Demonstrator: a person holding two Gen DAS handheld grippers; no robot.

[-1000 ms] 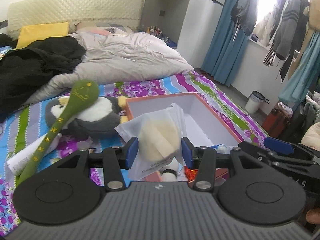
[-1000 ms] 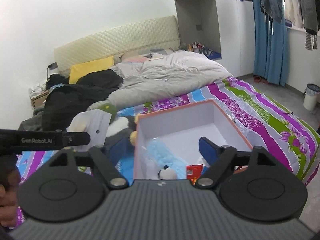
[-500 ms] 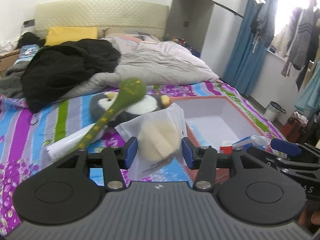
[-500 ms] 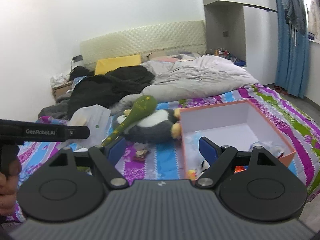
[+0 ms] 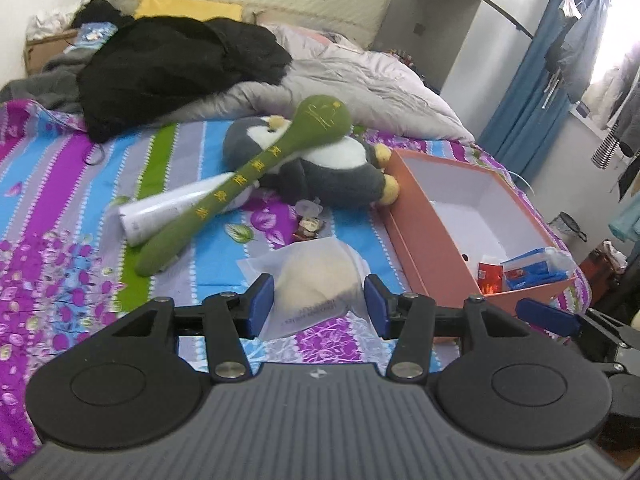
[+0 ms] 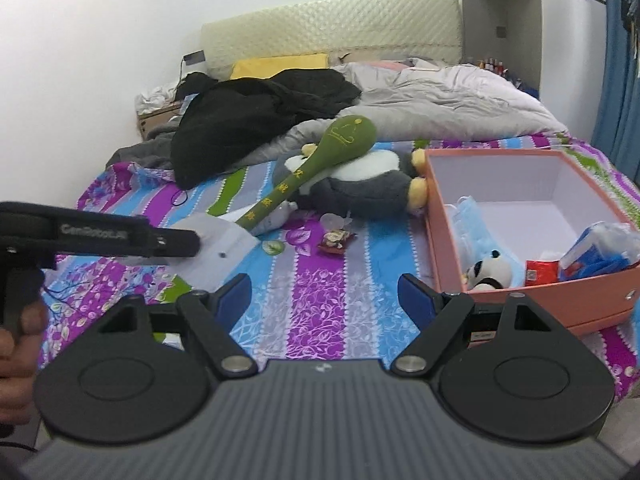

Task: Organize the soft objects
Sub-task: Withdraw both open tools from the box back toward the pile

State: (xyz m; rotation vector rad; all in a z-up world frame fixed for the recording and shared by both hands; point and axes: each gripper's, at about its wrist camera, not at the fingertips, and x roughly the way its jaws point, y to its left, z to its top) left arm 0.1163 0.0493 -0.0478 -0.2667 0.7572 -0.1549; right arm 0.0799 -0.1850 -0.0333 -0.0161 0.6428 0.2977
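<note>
The bed [image 5: 48, 184] carries the orange box [image 5: 432, 240] at its right edge, with open striped sheet between box and claws. The penguin plush [image 5: 336, 172] touches the box's far corner, under the green plush mallet [image 5: 256, 176]. The left claw [image 5: 318, 306] grips the bagged sponge [image 5: 312, 280]; the right claw [image 6: 326, 298] gapes empty.

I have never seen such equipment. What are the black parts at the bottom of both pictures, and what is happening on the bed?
They are two hand-held grippers, each carrying its own camera that looks along its fingers. The left gripper holds a translucent bag with something beige inside. The right gripper is open and empty. On the striped bedsheet lie a penguin plush, a green soft mallet and a white tube. The orange box holds a small panda toy and packets.
</note>
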